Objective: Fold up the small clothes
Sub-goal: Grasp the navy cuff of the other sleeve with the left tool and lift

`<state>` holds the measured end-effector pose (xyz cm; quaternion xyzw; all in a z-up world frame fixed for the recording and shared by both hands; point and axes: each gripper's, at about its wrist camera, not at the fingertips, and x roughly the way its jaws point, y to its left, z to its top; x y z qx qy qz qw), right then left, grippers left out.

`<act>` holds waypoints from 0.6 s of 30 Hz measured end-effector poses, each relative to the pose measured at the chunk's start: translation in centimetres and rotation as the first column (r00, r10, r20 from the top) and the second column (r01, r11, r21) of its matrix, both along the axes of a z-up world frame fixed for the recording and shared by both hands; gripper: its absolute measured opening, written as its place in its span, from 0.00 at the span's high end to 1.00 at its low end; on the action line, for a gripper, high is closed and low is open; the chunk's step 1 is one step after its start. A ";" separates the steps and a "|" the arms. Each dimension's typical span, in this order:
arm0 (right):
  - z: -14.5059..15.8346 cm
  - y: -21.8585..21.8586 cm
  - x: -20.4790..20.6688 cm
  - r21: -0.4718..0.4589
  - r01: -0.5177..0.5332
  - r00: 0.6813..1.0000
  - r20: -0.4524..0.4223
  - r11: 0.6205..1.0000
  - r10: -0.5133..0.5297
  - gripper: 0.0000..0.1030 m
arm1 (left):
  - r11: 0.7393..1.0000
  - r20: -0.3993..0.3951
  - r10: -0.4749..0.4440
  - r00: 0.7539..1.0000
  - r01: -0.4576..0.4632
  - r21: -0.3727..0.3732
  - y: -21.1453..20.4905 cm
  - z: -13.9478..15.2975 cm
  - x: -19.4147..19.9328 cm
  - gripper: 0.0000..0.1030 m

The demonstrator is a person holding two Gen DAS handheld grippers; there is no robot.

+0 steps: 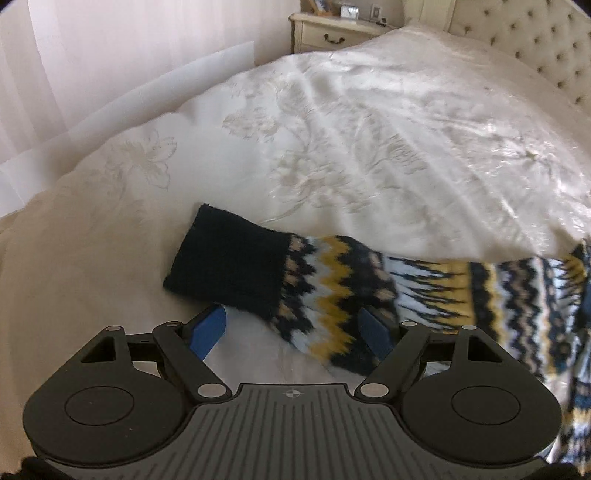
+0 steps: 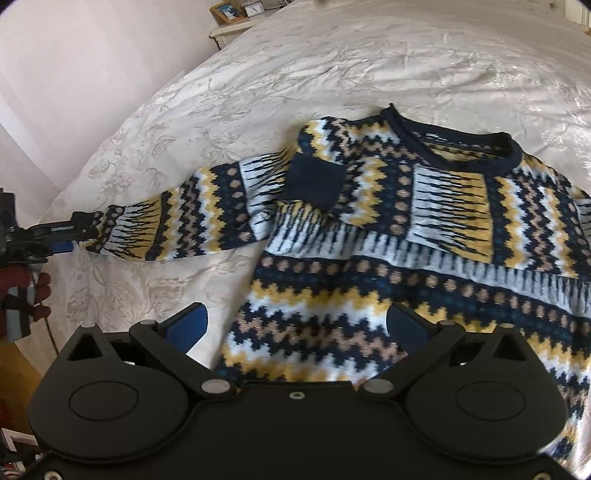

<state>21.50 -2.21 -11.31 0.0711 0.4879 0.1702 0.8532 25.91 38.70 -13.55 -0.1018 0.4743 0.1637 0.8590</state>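
A knitted sweater point(image 2: 369, 288) in navy, yellow and white zigzags lies flat on the bed, neckline point(image 2: 472, 147) at the far side. One sleeve is folded over the chest, its navy cuff point(image 2: 314, 181) on top. The other sleeve point(image 2: 177, 221) stretches out to the left. In the left wrist view this sleeve's navy cuff point(image 1: 229, 258) lies just ahead of my left gripper point(image 1: 291, 332), which is open, with the patterned part of the sleeve between its blue pads point(image 1: 207, 332) but not pressed. My right gripper point(image 2: 299, 321) hovers wide open over the sweater's lower body.
The white floral bedspread point(image 1: 332, 129) covers the whole bed. A cream nightstand point(image 1: 332, 33) and a tufted headboard point(image 1: 535, 44) stand at the far end, with a pale curtain on the left. A gloved hand point(image 2: 26, 295) holds my left gripper point(image 2: 74, 236).
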 end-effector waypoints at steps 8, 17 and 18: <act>-0.3 2.3 0.9 -0.026 0.007 0.999 -0.039 1.000 -0.008 0.00 | 0.997 -0.016 -0.014 1.000 0.012 -0.080 2.4 -1.9 2.0 0.10; -0.7 3.5 1.6 -0.053 0.026 0.997 -0.074 0.998 -0.029 0.00 | 0.997 0.017 -0.020 1.000 0.021 -0.074 2.3 -2.6 1.5 0.11; -0.8 3.7 1.6 -0.058 0.022 0.997 -0.079 0.998 -0.026 0.00 | 0.998 0.014 -0.025 1.000 0.026 -0.064 2.2 -2.5 1.5 0.11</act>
